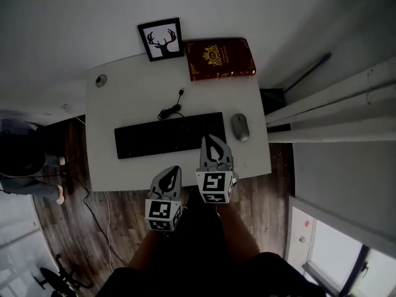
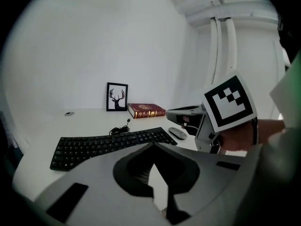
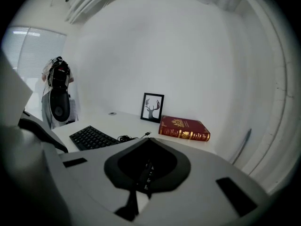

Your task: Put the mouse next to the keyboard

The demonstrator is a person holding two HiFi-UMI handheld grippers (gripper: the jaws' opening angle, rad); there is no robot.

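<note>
White desk [image 1: 111, 104], head view: the near edge runs just under the 2 grippers and the right edge sits close beside the white pipes [image 1: 334, 113].

Keyboard [image 1: 167, 135] lies across the middle of the desk, near its near edge. Mouse [image 1: 240, 127] sits just right of the keyboard's right end, apart from it, near the desk's right edge.

A bare strip of desk lies left of the keyboard, and more bare top lies far of it, around the coiled cable [image 1: 171, 111]. A round grommet [image 1: 101, 80] is at the far left corner. Red book [image 1: 220, 58] lies flat at the far right, with its right end at the desk edge. Framed deer picture [image 1: 162, 39] stands just left of the book against the wall.

Right gripper [image 1: 215, 146]: claw pressed together, pinching nothing. Its tips are above the keyboard's near right corner, left of the mouse and not touching it.

Left gripper [image 1: 172, 176]: claw pressed together, nothing in it. It hangs at the desk's near edge, left of the right gripper and lower in the view.

Wood floor [image 1: 74, 228] shows near and left of the desk.
</note>
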